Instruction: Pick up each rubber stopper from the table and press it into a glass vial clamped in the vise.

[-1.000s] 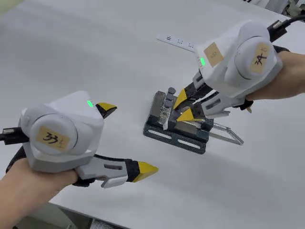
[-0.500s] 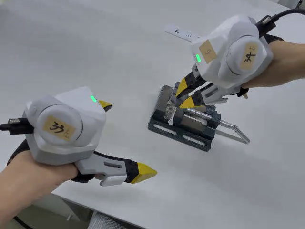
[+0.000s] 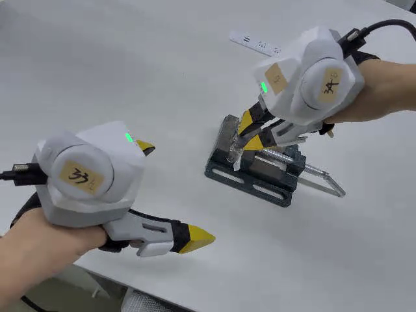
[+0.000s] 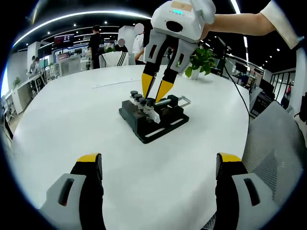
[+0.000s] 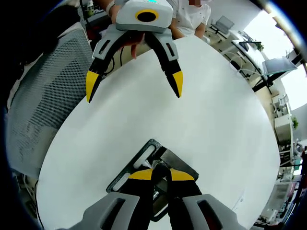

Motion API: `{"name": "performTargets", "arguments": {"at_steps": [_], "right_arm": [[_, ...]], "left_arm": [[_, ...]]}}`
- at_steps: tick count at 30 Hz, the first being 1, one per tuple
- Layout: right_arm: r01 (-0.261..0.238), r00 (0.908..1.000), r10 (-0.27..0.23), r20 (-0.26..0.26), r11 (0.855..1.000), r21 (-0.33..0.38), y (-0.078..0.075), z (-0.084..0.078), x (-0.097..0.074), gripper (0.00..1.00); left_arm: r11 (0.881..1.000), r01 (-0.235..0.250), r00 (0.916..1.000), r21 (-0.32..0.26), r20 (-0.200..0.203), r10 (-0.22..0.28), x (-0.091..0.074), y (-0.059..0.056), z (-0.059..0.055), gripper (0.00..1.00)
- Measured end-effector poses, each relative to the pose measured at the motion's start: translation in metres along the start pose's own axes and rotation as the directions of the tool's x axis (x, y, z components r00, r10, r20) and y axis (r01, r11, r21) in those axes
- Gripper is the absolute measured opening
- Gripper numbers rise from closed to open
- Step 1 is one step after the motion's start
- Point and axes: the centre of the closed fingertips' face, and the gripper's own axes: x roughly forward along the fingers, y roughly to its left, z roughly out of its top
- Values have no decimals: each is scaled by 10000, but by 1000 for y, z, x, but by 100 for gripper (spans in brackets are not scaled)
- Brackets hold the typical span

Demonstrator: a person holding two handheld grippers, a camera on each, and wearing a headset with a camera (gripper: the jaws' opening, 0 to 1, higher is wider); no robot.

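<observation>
Right tool [image 3: 249,134], tips nearly together (stopper between them: cannot tell), is being brought down onto the vials [image 3: 232,153] in the vise [image 3: 250,182] for pressing; left tool [image 3: 175,193] is being held wide open, empty.

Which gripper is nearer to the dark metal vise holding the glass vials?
Right. The right gripper sits directly over the dark metal vise, jaws down at the glass vials; the left gripper is well off to one side, jaws wide open.

vials [image 4: 142,101] in vise [image 3: 251,179] on table [image 3: 130,65]; right gripper [image 3: 249,132] above, left gripper [image 3: 174,193] apart
</observation>
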Motion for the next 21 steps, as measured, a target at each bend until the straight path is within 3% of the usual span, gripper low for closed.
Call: {"name": "performTargets", "arguments": {"at_steps": [16, 21], "right_arm": [[-77, 9996, 70, -270, 9997, -240, 0, 0, 6, 5], [-109, 9993, 114, -358, 9999, 132, 0, 0, 6, 4]], "left_arm": [[9999, 29, 10000, -107, -38, -29, 1, 1, -4, 97], [9999, 48, 10000, -106, -17, -48, 2, -1, -3, 97]]}}
